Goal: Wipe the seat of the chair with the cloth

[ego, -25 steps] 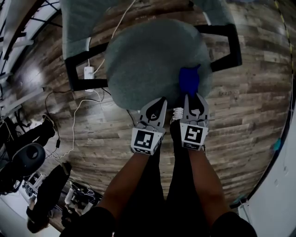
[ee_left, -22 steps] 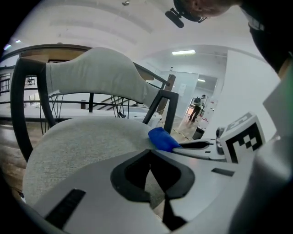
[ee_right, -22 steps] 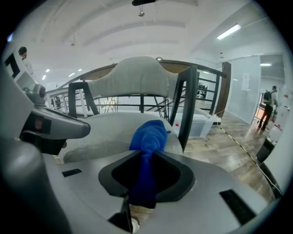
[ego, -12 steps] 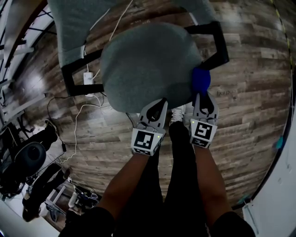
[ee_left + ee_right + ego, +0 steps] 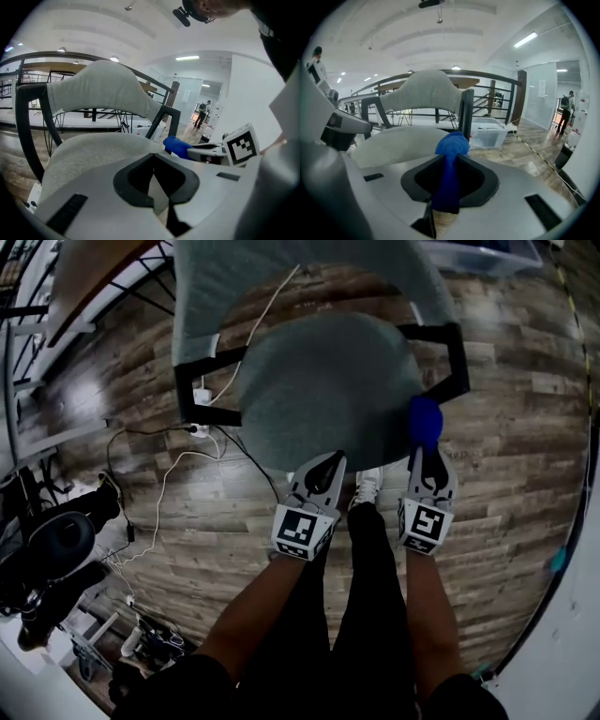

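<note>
The blue cloth (image 5: 425, 420), bunched into a rounded wad, is clenched in the right gripper (image 5: 427, 448) by the 4 o'clock rim of the grey chair seat (image 5: 328, 390). The left gripper (image 5: 327, 461), pinched closed on nothing, sits at 6 o'clock.

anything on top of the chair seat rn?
The seat is bare where visible. The blue cloth, clamped in the right gripper, sits at its right rim; contact unclear. The left gripper hides a bit of the front edge.

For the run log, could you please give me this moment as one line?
right gripper: shut on blue cloth, at right edge of chair seat | left gripper: shut, empty, at seat's front edge | wiping contact: unclear
</note>
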